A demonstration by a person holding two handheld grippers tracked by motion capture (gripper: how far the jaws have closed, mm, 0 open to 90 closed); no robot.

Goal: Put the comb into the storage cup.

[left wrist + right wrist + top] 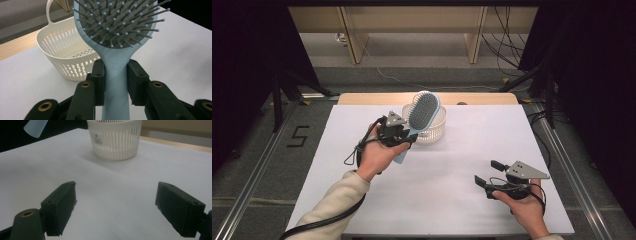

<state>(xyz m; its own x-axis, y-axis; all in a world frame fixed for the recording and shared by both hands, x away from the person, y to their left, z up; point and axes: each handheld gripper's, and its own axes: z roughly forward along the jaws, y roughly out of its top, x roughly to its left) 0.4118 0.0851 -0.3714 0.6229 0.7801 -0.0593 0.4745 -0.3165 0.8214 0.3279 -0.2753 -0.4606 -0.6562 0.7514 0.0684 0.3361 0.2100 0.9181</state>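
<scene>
Pale blue plastic forms the hairbrush (pixel 422 116), which the left gripper (pixel 401 136) clamps by the handle just below the head; in the left gripper view the two black jaws press flat against either side of the handle of the brush (pixel 117 50), and its grey bristle pad faces the camera with the pins pointing out. From the high view the brush is lifted off the bench (pixel 437 200), tilted so that its head hangs over the near rim of a white slotted basket (pixel 434 131), while the handle end sticks out below the person's left hand (pixel 374 159). The basket stands on the white sheet near the far edge of the bench, and in the left gripper view its loop handle rises at the far side of the basket (pixel 62 55). The right gripper (pixel 490 174) is held low over the near right part of the bench, well apart from the basket, in the person's right hand (pixel 524 207). Its jaws stand wide apart with nothing between them, and the right gripper view shows them spread over bare white surface, with the basket (pixel 114 138) farther off and the handle tip of the brush (pixel 35 127) at the upper left.
</scene>
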